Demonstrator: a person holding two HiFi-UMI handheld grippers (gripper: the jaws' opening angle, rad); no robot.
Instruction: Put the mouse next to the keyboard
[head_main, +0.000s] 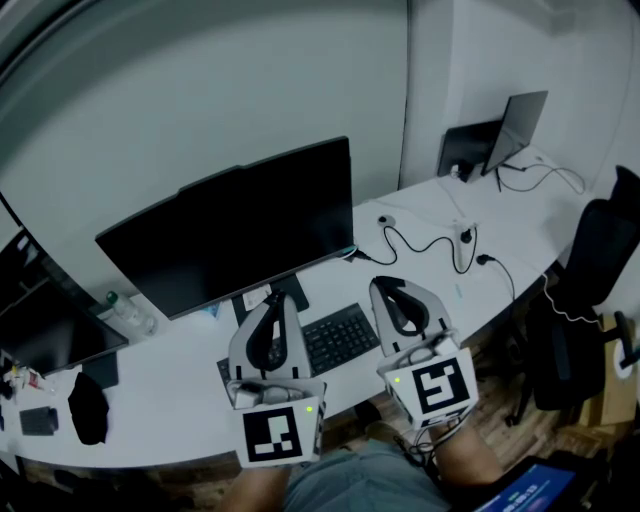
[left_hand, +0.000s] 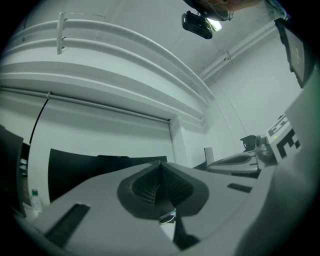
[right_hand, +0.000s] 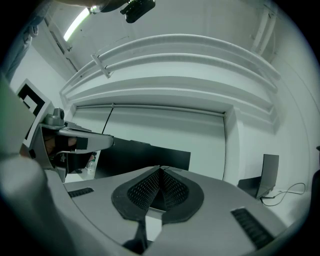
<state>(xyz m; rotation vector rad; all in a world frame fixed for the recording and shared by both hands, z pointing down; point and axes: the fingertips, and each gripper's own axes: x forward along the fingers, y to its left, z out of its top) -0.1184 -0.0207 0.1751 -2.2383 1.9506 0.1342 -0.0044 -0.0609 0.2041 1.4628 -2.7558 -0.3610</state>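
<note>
Left claw pinched together, empty | right claw likewise | keyboard on desk between them | mouse not made out, progress unclear

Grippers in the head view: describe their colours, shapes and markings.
Both the left gripper and right gripper have pale grey, rounded shells tapering to the jaws, which are lined with dark meshed pads. The left cube and right cube are white with black square markers and a small green light each.
</note>
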